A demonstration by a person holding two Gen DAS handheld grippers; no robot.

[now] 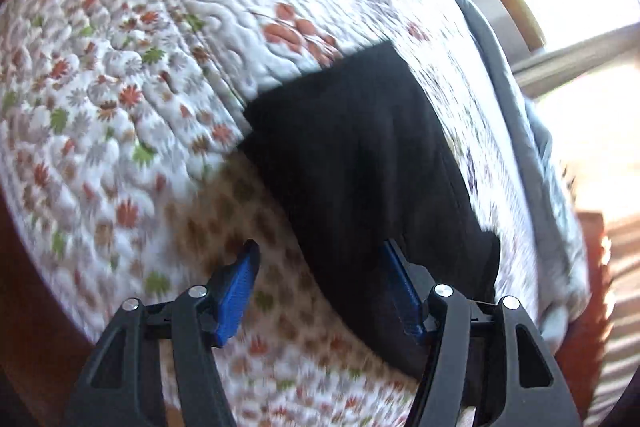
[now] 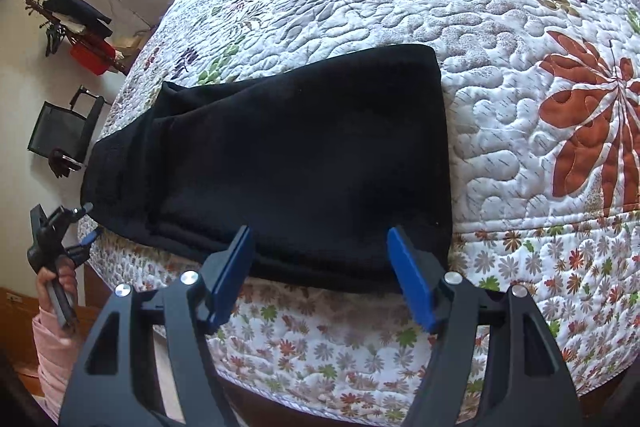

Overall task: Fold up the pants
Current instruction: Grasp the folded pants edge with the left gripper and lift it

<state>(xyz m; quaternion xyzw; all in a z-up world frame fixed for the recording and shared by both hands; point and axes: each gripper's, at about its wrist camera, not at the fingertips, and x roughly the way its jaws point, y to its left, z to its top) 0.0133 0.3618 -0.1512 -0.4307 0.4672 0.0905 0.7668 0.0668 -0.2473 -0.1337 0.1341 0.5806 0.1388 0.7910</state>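
Observation:
The black pants (image 2: 288, 163) lie folded flat near the front edge of a bed with a floral quilt (image 2: 500, 75). In the left wrist view the pants (image 1: 360, 155) run away from me. My left gripper (image 1: 320, 247) is open and empty, above the near end of the pants at the bed edge; it also shows in the right wrist view (image 2: 86, 223) at the pants' left end. My right gripper (image 2: 320, 233) is open and empty, just in front of the pants' near edge.
The quilt (image 1: 140, 87) hangs over the bed's side. A black chair (image 2: 60, 131) and a stand with red and black items (image 2: 84, 31) are on the floor to the left. A grey blanket (image 1: 532, 131) hangs off the bed's far side by a bright window.

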